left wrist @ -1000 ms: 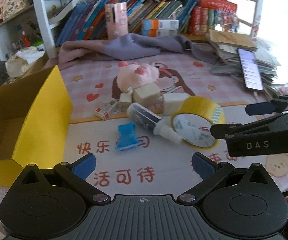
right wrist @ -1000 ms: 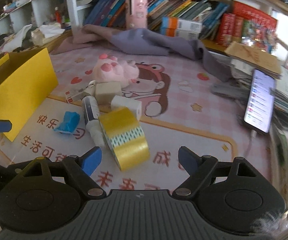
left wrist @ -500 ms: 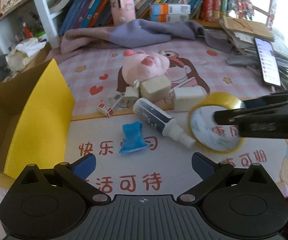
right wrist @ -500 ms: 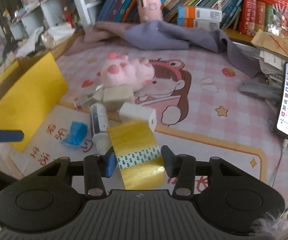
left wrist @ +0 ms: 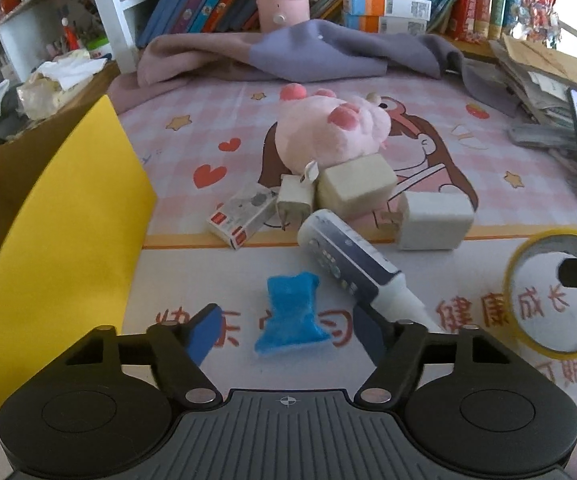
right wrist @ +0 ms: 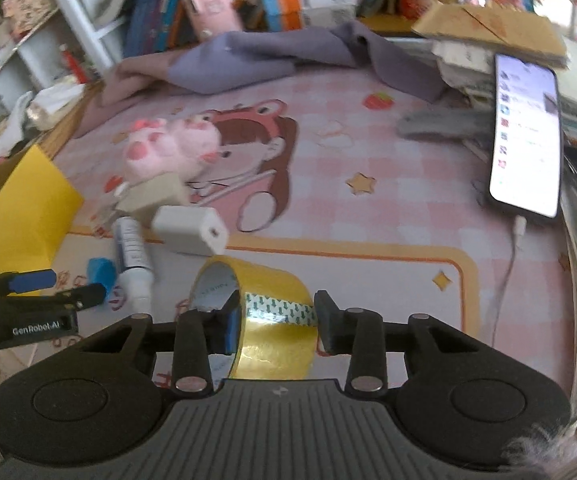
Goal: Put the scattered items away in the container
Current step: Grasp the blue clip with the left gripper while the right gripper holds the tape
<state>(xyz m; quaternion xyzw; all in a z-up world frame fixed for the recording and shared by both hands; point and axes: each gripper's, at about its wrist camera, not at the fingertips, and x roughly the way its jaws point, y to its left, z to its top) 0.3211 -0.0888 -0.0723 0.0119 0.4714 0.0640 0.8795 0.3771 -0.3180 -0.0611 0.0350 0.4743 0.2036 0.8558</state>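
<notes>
The right gripper (right wrist: 275, 323) has just been closing, and its fingers (right wrist: 230, 322) now clamp the tape (right wrist: 266, 320) across its width at lower centre of the right view, one inside the roll and one against its outer edge. The left gripper (left wrist: 286, 330) has just been closing too; its jaws stand half apart either side of the blue wrapper (left wrist: 290, 316) at lower centre of the left view, not pressing it. The tube (left wrist: 348, 260) lies just right of the wrapper. The yellow box (left wrist: 60, 240) fills the left edge. The plush (left wrist: 328, 136), two blocks and a small carton cluster mid-frame.
</notes>
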